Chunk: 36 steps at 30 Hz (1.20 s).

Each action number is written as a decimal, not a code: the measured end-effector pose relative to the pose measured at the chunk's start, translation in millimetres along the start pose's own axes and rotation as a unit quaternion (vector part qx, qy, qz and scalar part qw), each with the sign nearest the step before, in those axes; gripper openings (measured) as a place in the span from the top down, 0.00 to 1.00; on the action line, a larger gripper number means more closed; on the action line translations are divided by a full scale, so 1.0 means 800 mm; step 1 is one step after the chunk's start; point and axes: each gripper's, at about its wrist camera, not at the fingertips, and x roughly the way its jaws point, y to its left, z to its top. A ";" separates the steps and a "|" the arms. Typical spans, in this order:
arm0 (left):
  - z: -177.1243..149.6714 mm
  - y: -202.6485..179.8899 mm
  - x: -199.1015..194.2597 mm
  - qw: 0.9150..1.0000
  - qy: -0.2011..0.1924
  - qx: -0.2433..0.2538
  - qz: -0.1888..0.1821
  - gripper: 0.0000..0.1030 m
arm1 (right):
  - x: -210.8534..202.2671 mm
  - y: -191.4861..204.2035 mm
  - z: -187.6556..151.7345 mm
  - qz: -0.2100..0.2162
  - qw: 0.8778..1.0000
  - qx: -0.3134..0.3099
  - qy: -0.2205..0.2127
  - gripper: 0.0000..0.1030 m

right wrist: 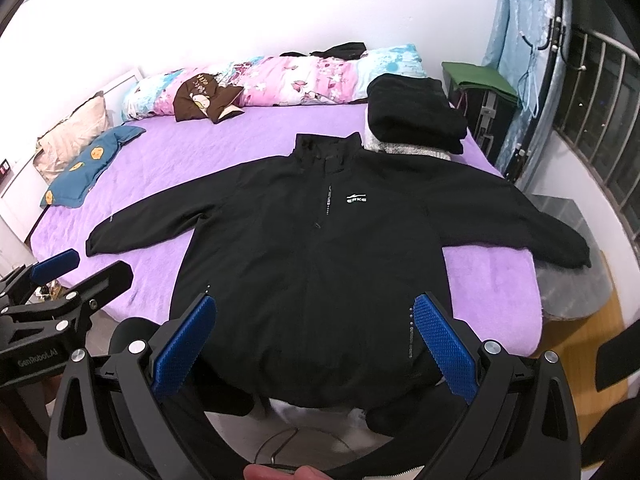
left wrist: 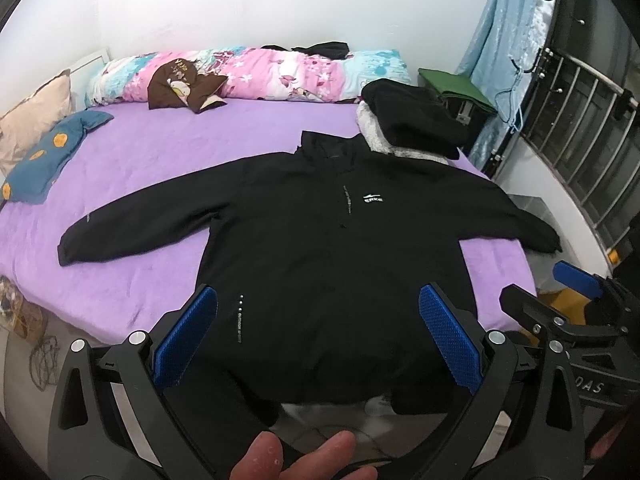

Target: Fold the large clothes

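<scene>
A bed (left wrist: 160,168) with a purple sheet carries a black jacket (left wrist: 320,248) spread front-up, sleeves outstretched, hem at the near edge. Folded dark clothes (right wrist: 416,120) lie just beyond its collar. The left gripper (left wrist: 318,340) and right gripper (right wrist: 316,346) hover above the hem, both released, grasping nothing.

Matt cloth on a fuzzy sheet, seen past hard plastic grippers

The jacket (left wrist: 320,248) is smooth, matt black cloth. The purple sheet (left wrist: 168,160) looks soft and fuzzy. The left gripper (left wrist: 318,340) and right gripper (right wrist: 316,344) have matt black plastic arms, blue knobbly-textured pads (left wrist: 448,340) and shiny metal bolts (left wrist: 495,337). The quilt (right wrist: 280,80) is printed cloth.
</scene>
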 end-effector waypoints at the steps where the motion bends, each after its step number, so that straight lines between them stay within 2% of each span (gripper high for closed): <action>1: 0.001 0.004 0.000 1.000 -0.001 -0.005 -0.005 0.06 | -0.001 0.003 -0.001 -0.002 1.000 -0.004 -0.001 0.06; 6: 0.006 0.027 0.013 0.999 0.019 -0.030 -0.031 0.06 | 0.003 0.014 0.008 0.002 1.000 -0.002 0.000 0.06; 11: 0.008 0.075 0.023 0.997 0.012 -0.075 -0.026 0.06 | 0.013 0.026 0.019 -0.004 1.000 -0.011 0.002 0.06; 14: 0.012 0.119 0.034 0.993 0.006 -0.116 -0.022 0.06 | 0.023 0.034 0.024 0.003 1.000 -0.011 0.012 0.06; 17: 0.015 0.171 0.057 0.986 0.029 -0.163 -0.031 0.06 | 0.036 0.042 0.030 0.005 1.000 -0.008 0.017 0.06; 18: 0.013 0.197 0.068 0.982 0.032 -0.185 -0.033 0.06 | 0.038 0.044 0.032 -0.014 1.000 -0.013 0.013 0.06; 19: 0.012 0.214 0.074 0.979 0.033 -0.200 -0.035 0.06 | 0.043 0.049 0.035 -0.050 0.998 -0.024 0.008 0.06; 20: 0.011 0.228 0.079 0.976 0.034 -0.213 -0.035 0.06 | 0.047 0.050 0.038 -0.064 0.998 -0.027 0.003 0.06; 22: 0.006 0.267 0.092 0.968 0.034 -0.245 -0.028 0.06 | 0.053 0.052 0.045 -0.055 0.998 -0.020 -0.001 0.06; 25: -0.002 0.318 0.109 0.960 0.024 -0.279 0.005 0.06 | 0.068 0.064 0.050 -0.058 0.998 -0.028 0.000 0.06; 30: -0.015 0.415 0.136 0.937 0.011 -0.347 0.033 0.06 | 0.110 0.080 0.041 -0.041 0.997 -0.039 0.055 0.06; 31: -0.018 0.432 0.144 0.934 0.012 -0.356 0.027 0.06 | 0.117 0.083 0.040 -0.039 0.997 -0.041 0.060 0.06; 33: -0.026 0.470 0.168 0.919 0.019 -0.394 -0.015 0.06 | 0.128 0.089 0.039 -0.031 0.996 -0.050 0.070 0.06; 36: -0.041 0.512 0.200 0.904 0.039 -0.426 -0.015 0.06 | 0.143 0.093 0.041 -0.032 0.995 -0.054 0.078 0.06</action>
